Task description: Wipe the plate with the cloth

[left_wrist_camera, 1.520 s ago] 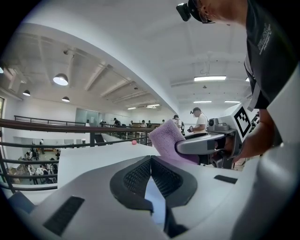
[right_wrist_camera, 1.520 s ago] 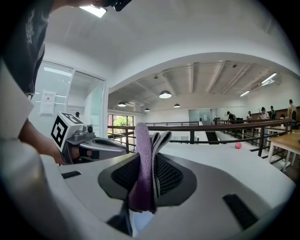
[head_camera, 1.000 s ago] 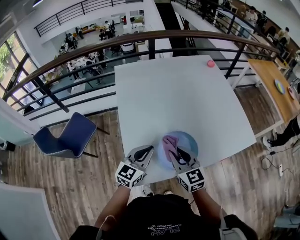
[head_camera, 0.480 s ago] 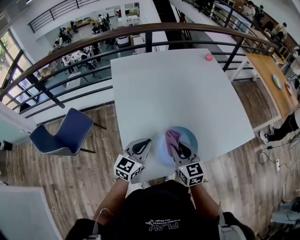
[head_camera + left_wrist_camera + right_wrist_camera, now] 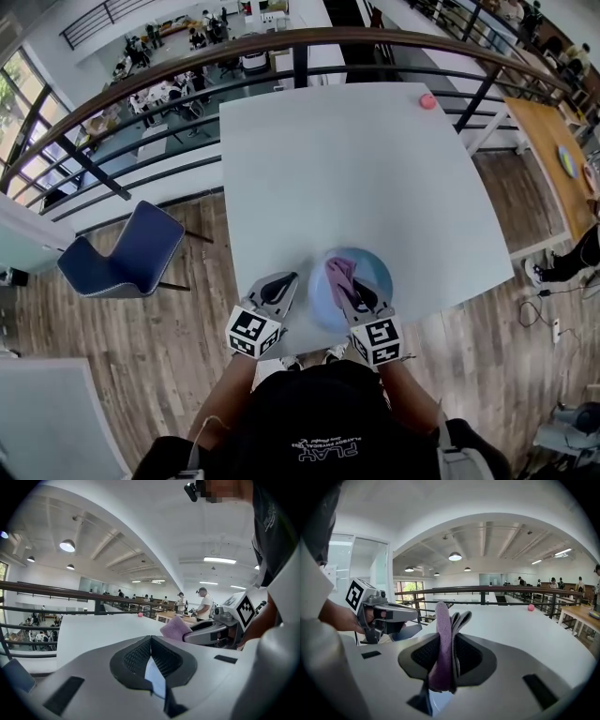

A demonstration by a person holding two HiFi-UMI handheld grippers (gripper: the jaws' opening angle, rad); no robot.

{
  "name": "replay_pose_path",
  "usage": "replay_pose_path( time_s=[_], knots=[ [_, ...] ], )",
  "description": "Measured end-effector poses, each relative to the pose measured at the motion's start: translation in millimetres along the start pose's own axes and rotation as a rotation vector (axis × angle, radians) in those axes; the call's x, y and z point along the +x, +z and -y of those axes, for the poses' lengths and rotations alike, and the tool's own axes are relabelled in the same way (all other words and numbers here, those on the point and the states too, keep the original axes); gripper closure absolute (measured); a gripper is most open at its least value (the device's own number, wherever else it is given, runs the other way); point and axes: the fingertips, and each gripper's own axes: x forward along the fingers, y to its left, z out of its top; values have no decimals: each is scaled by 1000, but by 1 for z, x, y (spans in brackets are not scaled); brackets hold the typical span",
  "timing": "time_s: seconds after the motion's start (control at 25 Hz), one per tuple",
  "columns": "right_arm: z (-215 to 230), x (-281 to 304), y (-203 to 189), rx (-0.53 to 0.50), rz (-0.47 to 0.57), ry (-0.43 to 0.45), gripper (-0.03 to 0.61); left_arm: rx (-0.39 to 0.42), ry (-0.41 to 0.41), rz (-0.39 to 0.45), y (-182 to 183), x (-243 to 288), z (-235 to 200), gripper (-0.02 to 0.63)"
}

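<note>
Closest in, at the near edge of a white table (image 5: pixel 356 169): left gripper (image 5: pixel 282 281), jaws pressed together at the tips with nothing caught between them. Sits just left of a pale blue plate (image 5: pixel 378 272); whether touching its rim, impossible to tell.

Beside it, right gripper (image 5: pixel 449 638), clamped on a folded purple cloth (image 5: pixel 442 620). Fabric standing up out of the jaws in several layers. In the head view, held over the near left part of the plate, the cloth's free end pointing away from the person. Contact between cloth and plate surface not clear.

Plate itself lying flat at the table's near edge, directly ahead of the person's dark shirt (image 5: pixel 319 431).

Past the plate, white tabletop stretching away. Near the far right corner, a small pink ball (image 5: pixel 427 101), well apart from plate and grippers.

Beyond the table, a dark railing (image 5: pixel 300 42) with a brown top rail curving round. Off to the left on the wood floor (image 5: pixel 122 356), a blue chair (image 5: pixel 131 253). Off to the right, a wooden table (image 5: pixel 548 155). Farther still, behind the railing, people (image 5: pixel 169 89) gathered at tables.
</note>
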Motion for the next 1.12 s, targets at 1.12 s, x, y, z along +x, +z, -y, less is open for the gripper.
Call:
replay_pose_path(
  time_s=[1.12],
  knots=[
    [0, 72, -118, -31, -523, 141, 474, -118, 93, -131, -77, 27, -35, 601]
  ],
)
